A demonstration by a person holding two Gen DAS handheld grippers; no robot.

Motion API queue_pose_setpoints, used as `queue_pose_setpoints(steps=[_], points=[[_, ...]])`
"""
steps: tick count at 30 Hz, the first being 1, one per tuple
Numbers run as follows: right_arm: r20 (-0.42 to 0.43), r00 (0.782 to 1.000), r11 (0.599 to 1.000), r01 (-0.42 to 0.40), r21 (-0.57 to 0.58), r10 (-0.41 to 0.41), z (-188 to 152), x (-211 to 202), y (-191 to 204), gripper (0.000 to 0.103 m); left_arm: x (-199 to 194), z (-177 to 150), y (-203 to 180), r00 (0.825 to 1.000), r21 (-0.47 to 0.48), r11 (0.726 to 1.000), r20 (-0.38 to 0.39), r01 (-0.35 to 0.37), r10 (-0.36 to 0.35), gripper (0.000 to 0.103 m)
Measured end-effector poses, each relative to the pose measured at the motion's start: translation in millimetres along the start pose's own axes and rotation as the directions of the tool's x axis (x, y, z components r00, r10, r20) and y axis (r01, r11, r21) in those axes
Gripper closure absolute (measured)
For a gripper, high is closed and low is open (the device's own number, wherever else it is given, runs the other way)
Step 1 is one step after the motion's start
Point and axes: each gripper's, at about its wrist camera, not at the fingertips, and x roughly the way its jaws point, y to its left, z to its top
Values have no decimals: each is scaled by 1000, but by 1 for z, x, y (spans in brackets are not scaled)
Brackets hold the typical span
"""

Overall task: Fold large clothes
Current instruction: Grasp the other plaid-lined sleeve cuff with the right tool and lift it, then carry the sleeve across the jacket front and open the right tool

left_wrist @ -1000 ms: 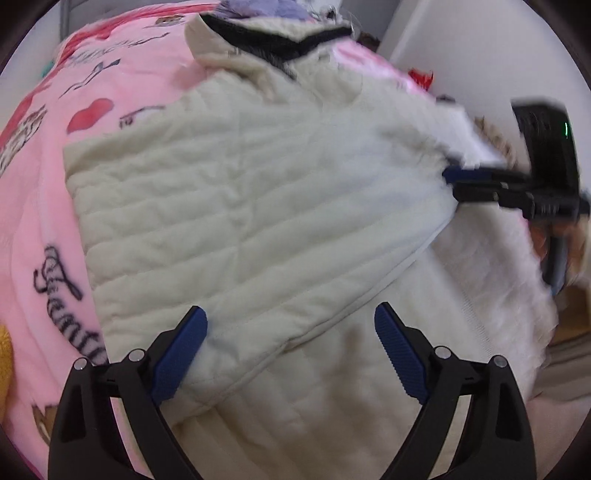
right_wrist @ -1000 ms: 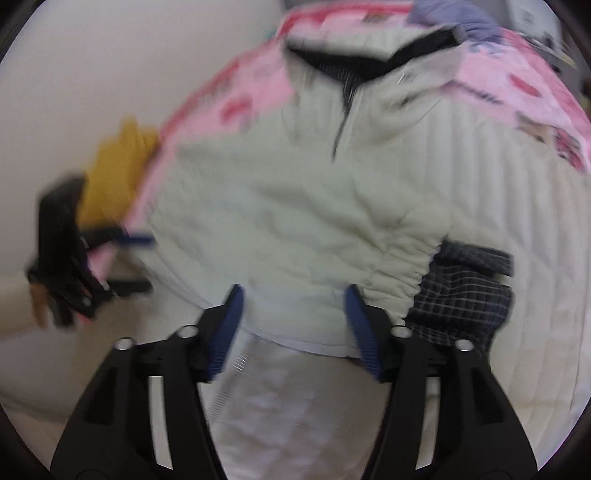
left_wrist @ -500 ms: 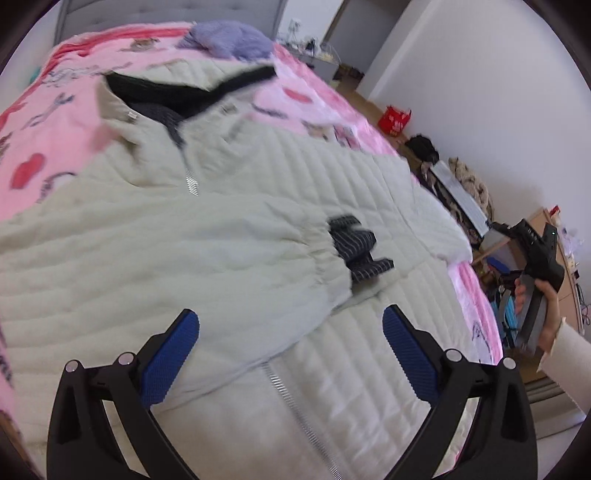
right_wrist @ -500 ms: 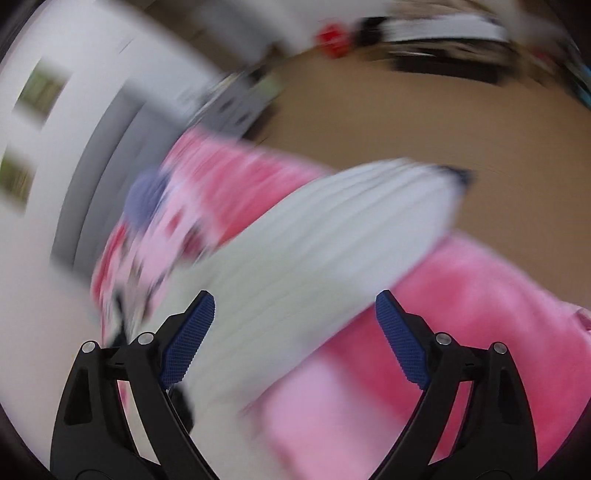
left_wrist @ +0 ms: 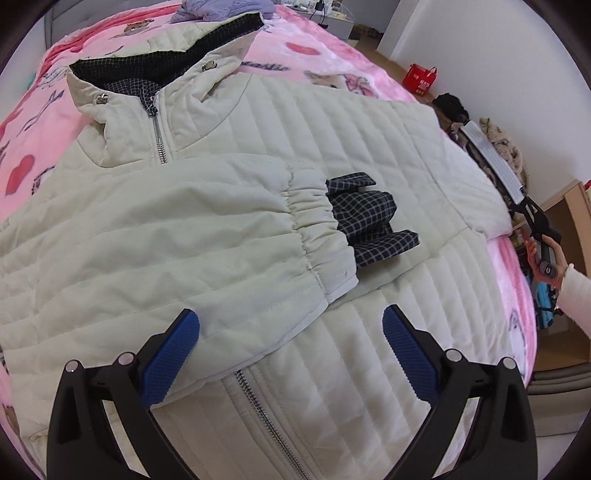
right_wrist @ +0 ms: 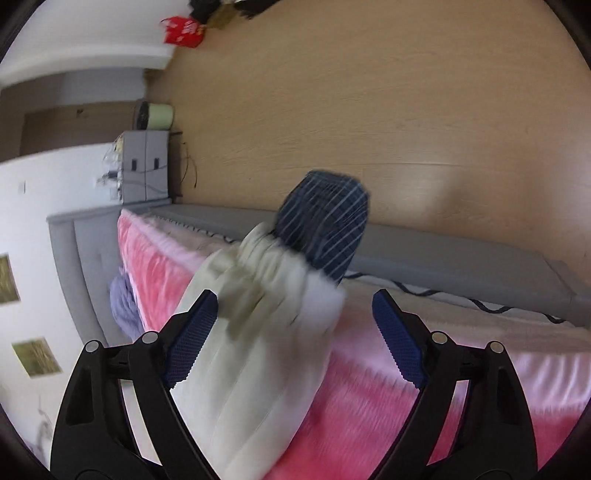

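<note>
A cream quilted jacket lies zipped, front up, on a pink blanket. One sleeve is folded across its chest, and the checked cuff lining sticks out. My left gripper hovers open above the sleeve's lower edge and holds nothing. In the right wrist view the other sleeve hangs over the bed's side with its checked cuff beyond. It runs between the fingers of my right gripper. Those jaws are closing, and the pads do not press the cloth.
A lilac garment lies at the head of the bed. A grey bed frame borders a wooden floor. A red bag, a dark heap and a wooden shelf stand to the right. A hand in a white sleeve holds the right gripper.
My right gripper left the jacket's front, swung to the bed's side and rolled over; the far sleeve now lies between its fingers. The left gripper slid along the jacket and opened slightly wider.
</note>
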Motion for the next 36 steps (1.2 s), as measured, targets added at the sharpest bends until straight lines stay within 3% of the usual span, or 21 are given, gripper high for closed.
queue_pose_setpoints(steps=[2, 4, 6, 9, 12, 16, 20, 21, 22, 24, 27, 28, 30, 32, 33, 34, 36], points=[[-23, 996, 996, -80, 32, 81, 4, 7, -8, 42, 4, 0, -2, 1000, 11, 1000, -10, -24, 24, 5], [-41, 994, 995, -98, 27, 99, 4, 11, -12, 45, 8, 0, -4, 999, 19, 999, -16, -46, 47, 5], [-38, 994, 994, -104, -20, 103, 7, 8, -9, 56, 12, -1, -6, 998, 18, 998, -18, -63, 63, 5], [24, 988, 984, -147, -96, 150, 5, -11, 1, 66, 14, -3, -8, 997, 13, 997, -11, -77, 77, 5], [121, 962, 952, -216, -217, 246, -9, -48, 27, 71, 16, -6, -8, 997, 17, 997, -5, -81, 82, 5], [133, 918, 878, -303, -369, 373, -40, -92, 81, 79, 14, -9, -7, 998, 14, 998, 20, -67, 66, 5], [17, 888, 719, -361, -594, 459, -109, -130, 174, 82, 6, -13, -1, 998, -2, 1000, 55, -20, 20, 5], [-26, 885, 651, -361, -667, 464, -138, -136, 203, 82, 4, -14, 1, 998, -2, 1000, 63, -7, 7, 5], [-53, 882, 609, -366, -704, 469, -160, -133, 227, 82, 0, -16, 3, 998, -6, 1000, 70, 5, -4, 5], [-173, 853, 482, -434, -761, 493, -218, -138, 271, 82, -11, -19, 7, 995, -24, 998, 92, 51, -49, 5], [-329, 826, 330, -502, -800, 458, -300, -129, 313, 83, -35, -28, 16, 983, -47, 992, 145, 119, -111, 5], [-405, 807, 272, -544, -794, 431, -332, -120, 323, 83, -44, -32, 20, 979, -46, 990, 163, 132, -123, 5], [-482, 787, 219, -585, -781, 385, -379, -107, 334, 84, -57, -38, 27, 975, -40, 992, 195, 119, -109, 5], [-573, 751, 157, -642, -751, 328, -436, -84, 340, 100, -69, -44, 41, 970, -54, 993, 222, 109, -95, 5], [-609, 742, 145, -660, -737, 280, -466, -69, 338, 100, -76, -48, 52, 967, -75, 991, 237, 112, -91, 5], [-637, 738, 138, -670, -729, 222, -495, -51, 336, 100, -86, -55, 68, 962, -106, 988, 258, 117, -86, 5], [-635, 763, 97, -646, -757, 124, -542, -18, 319, 100, -98, -67, 95, 958, -163, 979, 277, 125, -77, 5]])
